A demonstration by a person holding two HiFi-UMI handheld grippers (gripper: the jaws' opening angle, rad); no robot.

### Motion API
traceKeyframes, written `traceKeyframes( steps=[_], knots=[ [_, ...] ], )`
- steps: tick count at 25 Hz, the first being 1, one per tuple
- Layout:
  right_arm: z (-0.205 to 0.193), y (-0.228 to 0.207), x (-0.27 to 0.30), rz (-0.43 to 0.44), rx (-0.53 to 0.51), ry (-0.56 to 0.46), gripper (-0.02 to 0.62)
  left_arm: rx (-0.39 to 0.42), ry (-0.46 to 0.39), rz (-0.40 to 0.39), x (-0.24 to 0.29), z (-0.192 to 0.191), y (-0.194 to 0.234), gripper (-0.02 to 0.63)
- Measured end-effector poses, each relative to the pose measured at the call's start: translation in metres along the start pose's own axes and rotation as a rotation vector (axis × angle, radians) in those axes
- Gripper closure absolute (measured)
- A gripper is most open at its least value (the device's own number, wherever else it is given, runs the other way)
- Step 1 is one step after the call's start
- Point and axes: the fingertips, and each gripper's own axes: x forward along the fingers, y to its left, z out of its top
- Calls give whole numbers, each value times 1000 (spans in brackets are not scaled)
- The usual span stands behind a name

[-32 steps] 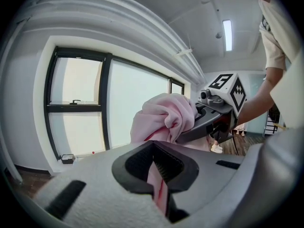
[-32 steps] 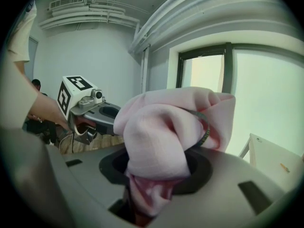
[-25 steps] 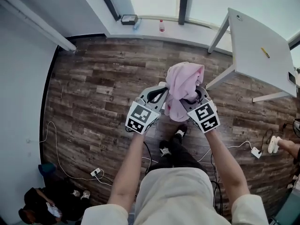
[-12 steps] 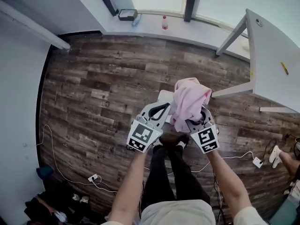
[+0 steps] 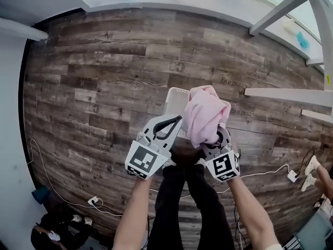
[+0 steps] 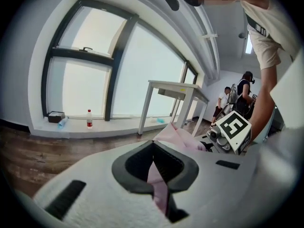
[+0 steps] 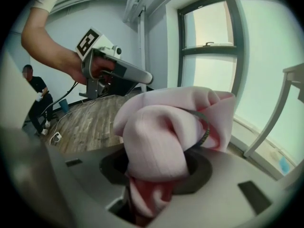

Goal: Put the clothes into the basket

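— How are the arms posed?
— Both bare forearms (image 5: pixel 132 212) are stretched forward and down, side by side. The left gripper (image 5: pixel 176 122) and right gripper (image 5: pixel 212 141) are pointed away from the body, above the wood-plank floor (image 5: pixel 104 77).
— And the tongs?
— Both are clenched on the pale pink cloth garment (image 5: pixel 205 113). A thin fold is pinched by the left; the bulk is gripped by the right and piled over its jaws.
— Where is it?
— It is bunched between the tips, over the right edge of the white rectangular basket (image 5: pixel 175 101).

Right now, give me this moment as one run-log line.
left gripper: shut on pink garment | right gripper: shut on pink garment | pink garment: bunched, over white basket
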Motion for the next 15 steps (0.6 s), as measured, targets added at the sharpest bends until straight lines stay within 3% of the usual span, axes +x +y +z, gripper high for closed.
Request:
traceKeyframes(
  steps=[4, 6, 11, 15],
  knots=[
    [-62, 34, 58, 176, -49, 27, 414, 14, 38, -27, 36, -75, 16, 594],
    [-99, 40, 84, 224, -92, 87, 414, 19, 47, -27, 50, -106, 24, 594],
    [-179, 7, 143, 124, -97, 263, 416, 16, 45, -19, 81, -164, 39, 594],
    [-203, -17, 179, 26, -69, 331, 416, 9, 57, -23, 102, -200, 44, 594]
  ],
)
